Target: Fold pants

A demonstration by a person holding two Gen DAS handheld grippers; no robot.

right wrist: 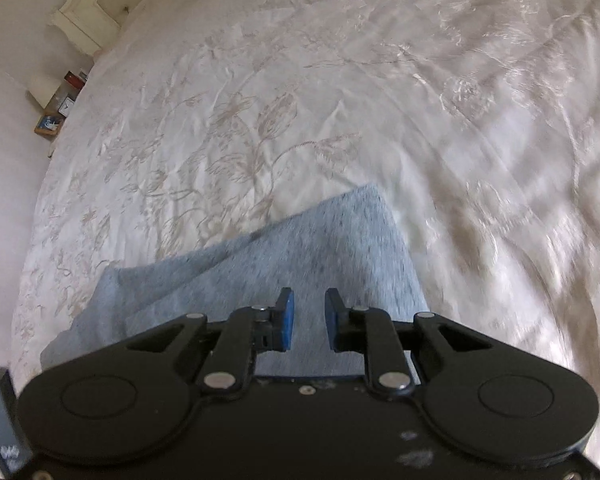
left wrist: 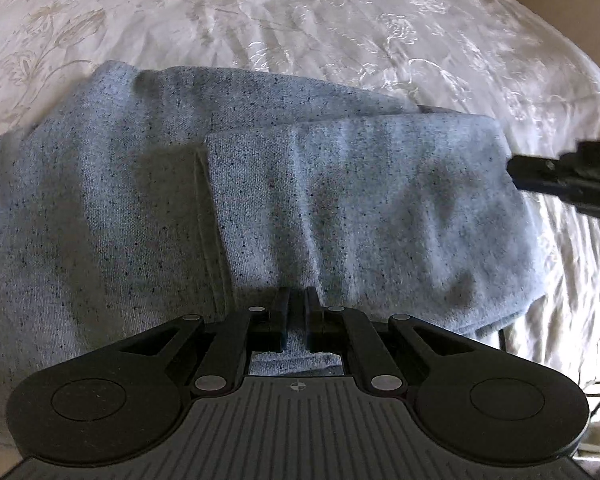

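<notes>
The pants [left wrist: 180, 208] are light blue-grey speckled knit, lying partly folded on a cream embroidered bedspread [left wrist: 340, 20]. A folded layer [left wrist: 360, 200] lies on top at the right. My left gripper [left wrist: 298, 300] is shut on a pinch of the pants fabric at their near edge. My right gripper [right wrist: 309, 304] is open, with blue pads, and hovers over the pants [right wrist: 320, 248] near a far corner of the fabric. The right gripper also shows in the left wrist view [left wrist: 540, 174] at the pants' right edge.
The bedspread [right wrist: 380, 80] stretches far beyond the pants. A white carved headboard [right wrist: 82, 20] and a small shelf with objects [right wrist: 58, 108] stand at the far left. The bed's edge drops off at the right in the left wrist view.
</notes>
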